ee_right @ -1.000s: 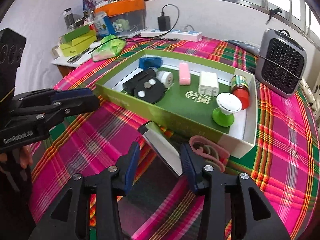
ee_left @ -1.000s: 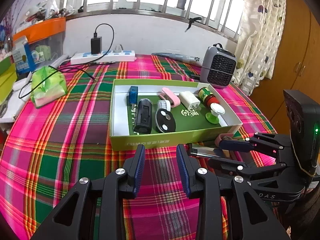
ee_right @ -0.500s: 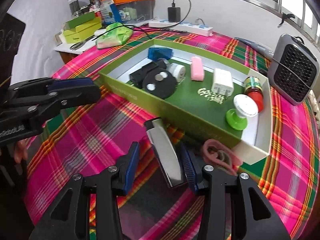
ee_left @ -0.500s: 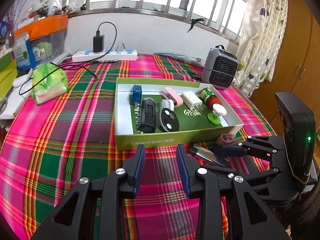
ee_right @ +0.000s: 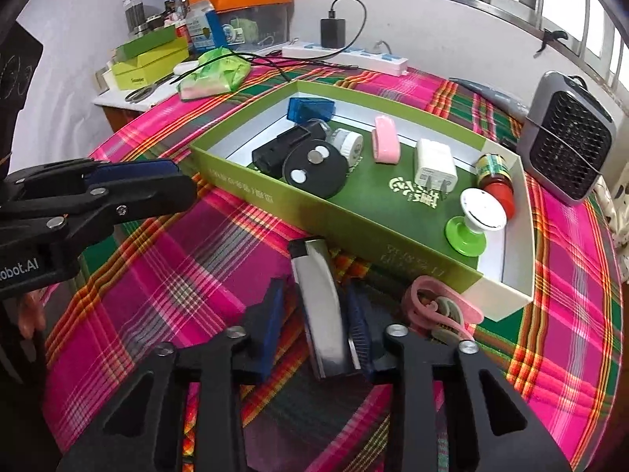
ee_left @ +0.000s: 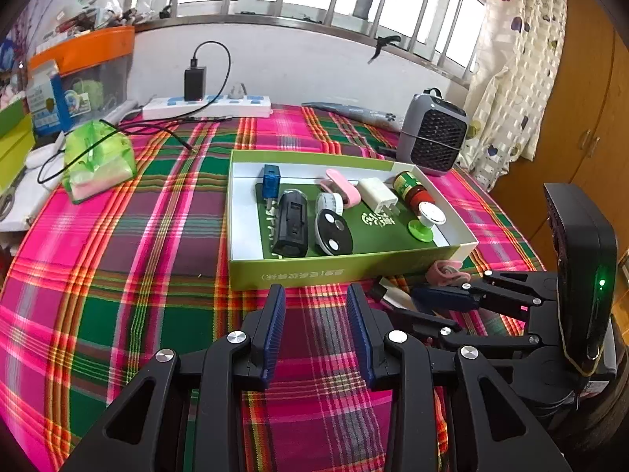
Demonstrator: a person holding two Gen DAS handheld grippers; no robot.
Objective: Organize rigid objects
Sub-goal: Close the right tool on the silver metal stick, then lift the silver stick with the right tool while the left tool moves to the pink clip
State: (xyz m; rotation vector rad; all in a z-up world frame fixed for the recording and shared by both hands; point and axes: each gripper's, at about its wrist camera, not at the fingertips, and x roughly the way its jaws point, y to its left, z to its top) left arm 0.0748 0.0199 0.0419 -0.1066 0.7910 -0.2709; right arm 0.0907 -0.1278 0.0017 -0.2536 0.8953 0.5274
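A silver flat bar with a black tip (ee_right: 320,306) lies on the plaid cloth just in front of the green box (ee_right: 275,200). My right gripper (ee_right: 314,290) straddles the bar and its jaws are closing. The right pad rests against the bar, while a thin gap shows at the left pad. A pink looped clip (ee_right: 440,306) lies just right of the bar. In the left wrist view my left gripper (ee_left: 314,295) hovers open and empty before the box's front wall (ee_left: 314,271), with the right gripper (ee_left: 416,301) low to its right.
The box holds a black case (ee_left: 291,224), a round black disc (ee_left: 334,232), a pink piece (ee_left: 344,188), a white charger (ee_left: 377,194), a red-capped jar (ee_left: 412,190) and a green-footed knob (ee_left: 426,222). A grey fan heater (ee_left: 432,133) stands behind. A green bag (ee_left: 96,159) lies left.
The right gripper's jaws have narrowed around the silver bar, which stayed on the cloth. The left gripper has kept still and open.
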